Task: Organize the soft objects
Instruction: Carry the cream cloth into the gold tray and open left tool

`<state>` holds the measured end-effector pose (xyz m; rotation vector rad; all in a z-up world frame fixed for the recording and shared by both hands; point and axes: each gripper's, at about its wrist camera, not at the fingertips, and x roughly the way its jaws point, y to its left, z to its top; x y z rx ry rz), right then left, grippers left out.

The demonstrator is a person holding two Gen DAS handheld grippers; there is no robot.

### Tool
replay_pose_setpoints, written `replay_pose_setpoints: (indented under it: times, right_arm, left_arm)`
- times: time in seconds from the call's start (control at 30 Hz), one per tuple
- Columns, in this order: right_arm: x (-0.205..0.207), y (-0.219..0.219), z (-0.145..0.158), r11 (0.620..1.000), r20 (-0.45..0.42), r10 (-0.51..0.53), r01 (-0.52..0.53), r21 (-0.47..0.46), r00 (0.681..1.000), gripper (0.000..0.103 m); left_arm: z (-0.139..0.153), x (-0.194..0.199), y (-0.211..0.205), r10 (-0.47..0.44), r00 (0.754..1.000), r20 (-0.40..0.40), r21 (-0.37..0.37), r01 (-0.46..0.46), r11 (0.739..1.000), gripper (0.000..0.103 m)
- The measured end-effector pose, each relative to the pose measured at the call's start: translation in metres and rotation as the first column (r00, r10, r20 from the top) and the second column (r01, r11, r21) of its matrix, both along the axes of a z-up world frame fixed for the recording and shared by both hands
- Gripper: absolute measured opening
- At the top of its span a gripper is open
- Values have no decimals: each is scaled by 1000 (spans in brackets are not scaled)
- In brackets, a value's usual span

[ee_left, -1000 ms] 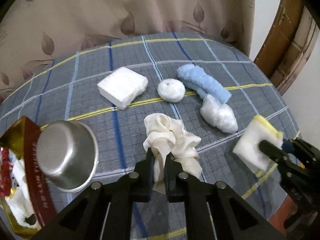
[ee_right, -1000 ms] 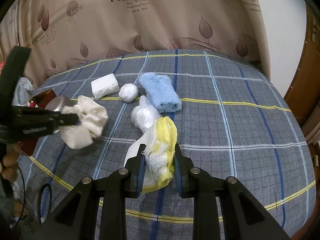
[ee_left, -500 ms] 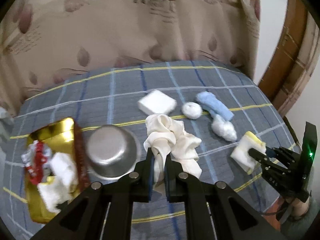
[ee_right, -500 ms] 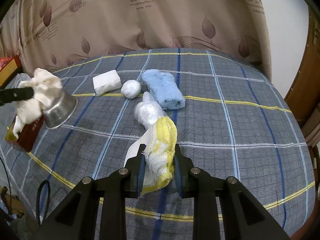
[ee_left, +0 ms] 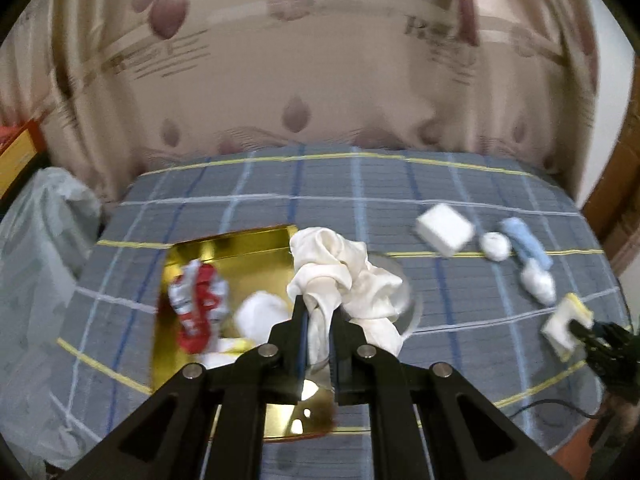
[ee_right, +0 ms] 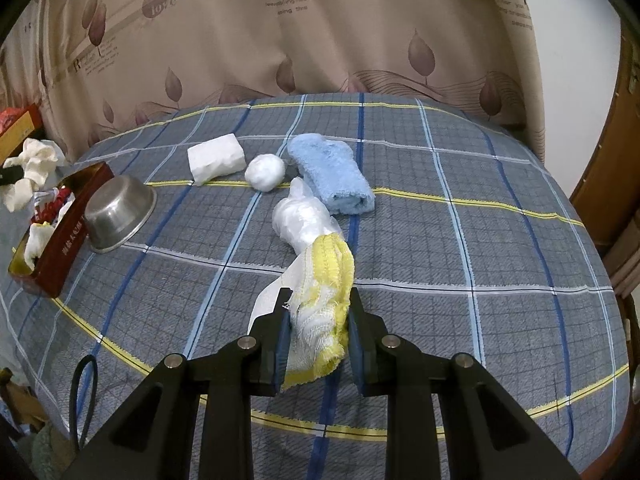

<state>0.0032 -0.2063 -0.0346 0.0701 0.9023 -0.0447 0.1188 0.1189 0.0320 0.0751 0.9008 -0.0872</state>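
My left gripper (ee_left: 319, 322) has its jaws squeezed tight on a cream cloth (ee_left: 344, 276), all crumpled up. I hold the cloth up in the air over a gold tin (ee_left: 240, 248) that sits on the worktop (ee_right: 440, 240), which has a gray checked cover. In the tin I see a red and white bundle (ee_left: 198, 304) and something soft and white (ee_left: 260, 316). The left view is blurry. A shiny metal bowl (ee_right: 118, 216) is just beside the tin, and in my left view the cloth hides most of it. My right gripper (ee_right: 316, 328) has its jaws closed on a yellow and white cloth (ee_right: 324, 300). This cloth is near the front of the worktop, and I cannot tell if it touches the cover. Just behind it lies a lumpy clear plastic bag (ee_right: 302, 216). Next to the bag is a rolled blue towel (ee_right: 332, 176). A small white ball (ee_right: 265, 171) is beside the towel, and a white block (ee_right: 216, 158) is beside the ball. A tan curtain (ee_right: 320, 40) with leaves on it hangs behind the worktop.
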Motion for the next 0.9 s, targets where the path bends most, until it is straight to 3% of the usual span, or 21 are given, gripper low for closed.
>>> replay_pose_setpoints:
  times: [0.33, 0.73, 0.9]
  right_arm:
    - [-1, 1, 0, 1000, -2, -3, 3, 0, 1000, 23]
    - [0, 4, 0, 1000, -7, -1, 1, -2, 1000, 23]
    - [0, 4, 0, 1000, -7, -1, 1, -2, 1000, 23]
  left_arm:
    - [-38, 16, 54, 120, 991, -67, 18, -119, 993, 8]
    - [-73, 33, 73, 172, 976, -134, 65, -165, 984, 12]
    - [-75, 35, 77, 180, 971, -158, 64, -172, 983, 34]
